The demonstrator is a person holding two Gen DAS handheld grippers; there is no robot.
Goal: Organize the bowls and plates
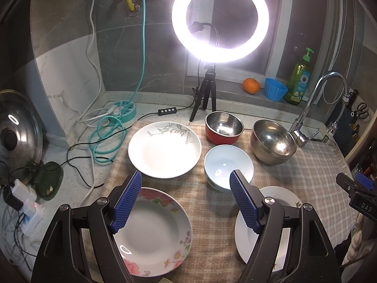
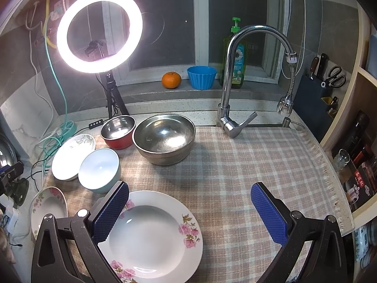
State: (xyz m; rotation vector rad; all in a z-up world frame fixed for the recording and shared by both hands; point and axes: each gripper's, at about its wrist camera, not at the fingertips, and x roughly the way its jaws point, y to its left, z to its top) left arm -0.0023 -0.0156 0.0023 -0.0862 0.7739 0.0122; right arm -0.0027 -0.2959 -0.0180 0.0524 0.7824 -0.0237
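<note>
Both grippers hover above a checked beige cloth [image 2: 247, 165] on a kitchen counter, jaws spread wide, nothing held. Left gripper [image 1: 186, 200]: blue ribbed pads over a pink-rose-rimmed white deep plate [image 1: 153, 233] at its left finger; its right finger overlaps a second white plate with pink flowers [image 1: 280, 195], mostly hidden there. Right gripper [image 2: 189, 212] sits above that same plate, seen whole in the right wrist view [image 2: 153, 235], left pad over its rim.

Further back: white plate with grey leaf print [image 1: 165, 149], pale blue ceramic bowl [image 1: 227, 166] just beside it, red-walled steel bowl [image 1: 223, 127], large plain steel bowl [image 1: 273, 141]. All apart, none stacked.

Only the left view shows the steel pot lid [image 1: 16, 132], teal coiled cable [image 1: 107, 136] and white plug adapters [image 1: 28, 210] on the left counter. Only the right view shows the knife block with scissors [image 2: 325, 87], the open shelving [image 2: 358, 141] and the cloth's bare right half. Both show the lit ring light [image 1: 220, 18], chrome faucet [image 2: 235, 75], orange [image 2: 171, 80], blue fluted cup [image 2: 201, 77] and green soap bottle [image 2: 234, 54].
</note>
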